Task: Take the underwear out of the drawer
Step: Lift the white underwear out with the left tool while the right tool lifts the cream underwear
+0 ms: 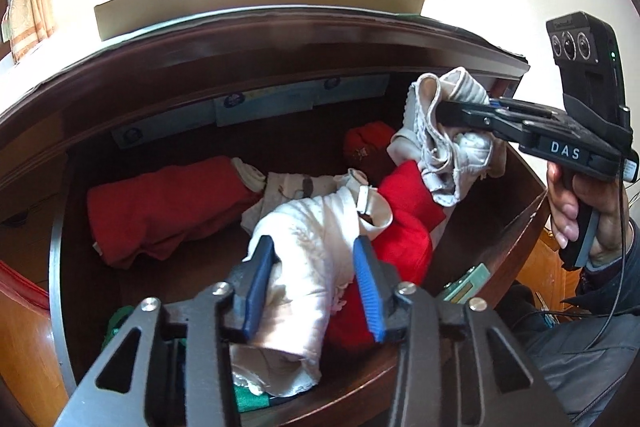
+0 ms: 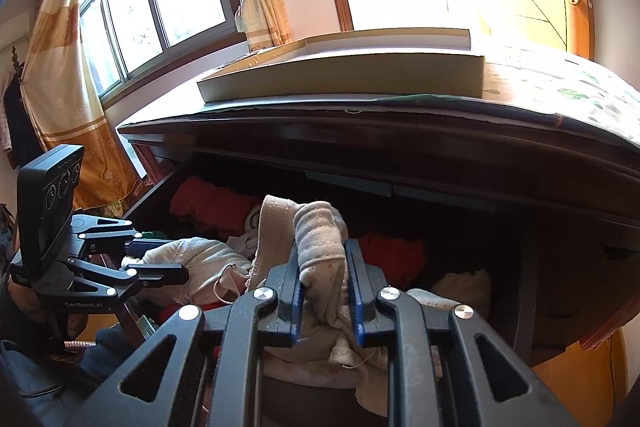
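Note:
The dark wooden drawer [image 1: 496, 223] stands open and holds red and white clothes. My right gripper [image 2: 322, 267] is shut on a pale, greyish-white pair of underwear [image 2: 320, 247] and holds it above the drawer's right side; it shows in the left wrist view [image 1: 440, 147] hanging from the right gripper [image 1: 442, 113]. My left gripper [image 1: 314, 267] has its jaws apart around a bunched white garment [image 1: 308, 243] lying in the drawer's front middle; whether the blue pads [image 1: 366, 279] press on it I cannot tell. The left gripper also shows in the right wrist view [image 2: 160, 259].
Red clothes [image 1: 160, 207] lie at the drawer's left and a red piece [image 1: 404, 223] at its right. A flat cream box [image 2: 344, 73] sits on the dresser top [image 2: 400, 115] above the drawer. A window with curtains [image 2: 152, 3] is at the left.

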